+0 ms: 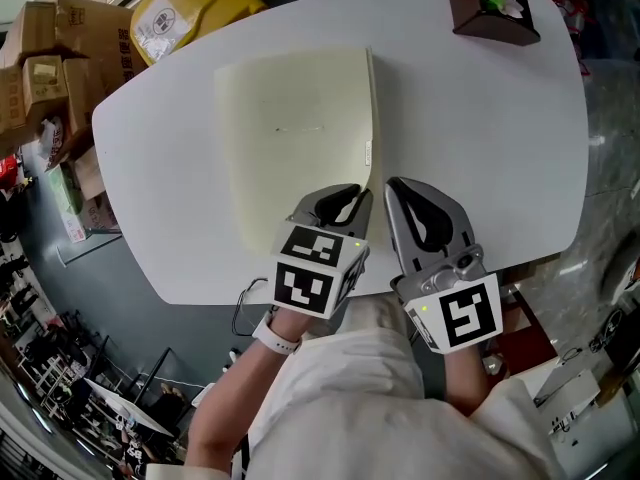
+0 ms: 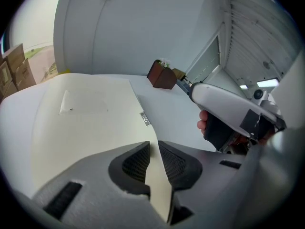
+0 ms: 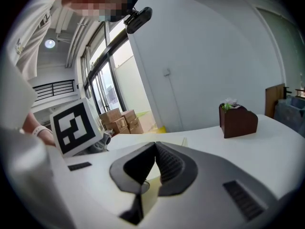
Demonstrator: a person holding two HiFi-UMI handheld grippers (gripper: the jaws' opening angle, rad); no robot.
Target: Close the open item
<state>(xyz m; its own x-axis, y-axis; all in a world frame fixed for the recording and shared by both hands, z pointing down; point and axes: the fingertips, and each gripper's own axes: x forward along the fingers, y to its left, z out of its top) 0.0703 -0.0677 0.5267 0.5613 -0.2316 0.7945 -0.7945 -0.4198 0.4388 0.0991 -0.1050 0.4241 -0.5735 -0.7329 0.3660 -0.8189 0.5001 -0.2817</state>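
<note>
Cream folder [image 1: 295,128] lies flat on white tabletop [image 1: 480,148], centre-left of head view. Cover looks down already, so the close is prob. nearly done.

To finish well: let the corner go clean w/o dragging the cover back up. Then press near the folder's right edge so it sits flat.

Left tongs [image 2: 153,147] at folder's lower-right corner, parted only slightly. Cover's corner sits in the gap, pads not visibly clamping, so reads as released.

Right tongs [image 3: 155,149] clenched tip to tip, nothing betw. them, just beside the folder's right edge. Touching or not, can't tell.
</note>
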